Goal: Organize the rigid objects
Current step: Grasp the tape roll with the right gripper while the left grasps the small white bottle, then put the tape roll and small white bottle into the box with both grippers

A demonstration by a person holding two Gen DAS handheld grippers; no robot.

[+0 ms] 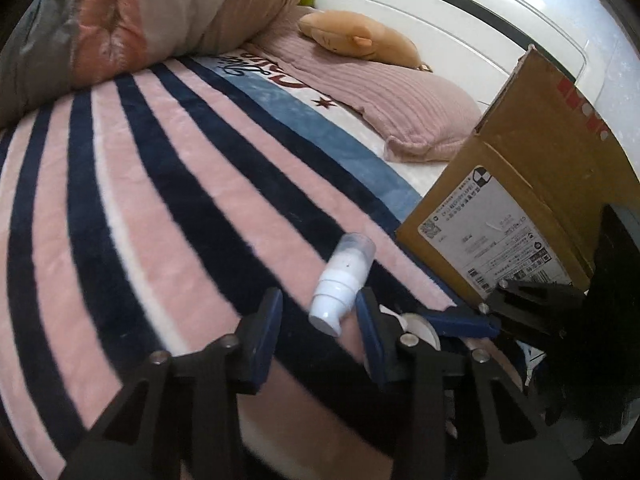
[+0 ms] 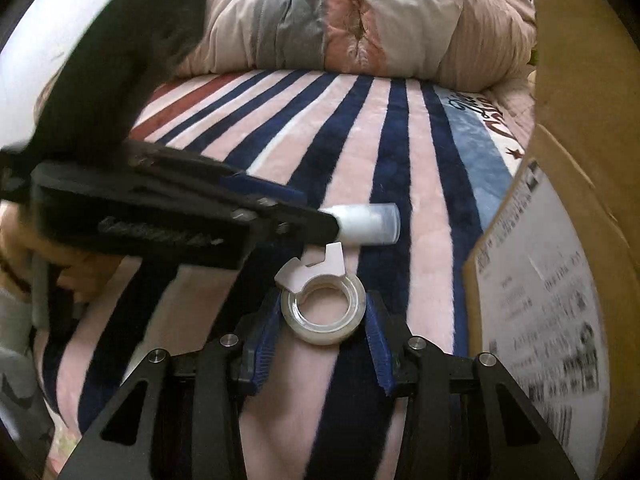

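Left gripper (image 1: 318, 316), which I steer remotely, spreads its 2 fingers wide around a white pump bottle (image 1: 340, 280) lying on the striped blanket (image 1: 160, 200). Right gripper (image 2: 320, 332) brackets a tape roll (image 2: 323, 314), contact unclear. Close on the right stands a cardboard box (image 2: 560, 280).

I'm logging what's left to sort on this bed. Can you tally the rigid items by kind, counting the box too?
White pump bottle: 1, lying on the striped blanket
Clear tape roll with its pale dispenser tab: 1
Cardboard box: 1, standing open on the bed
Total: 3
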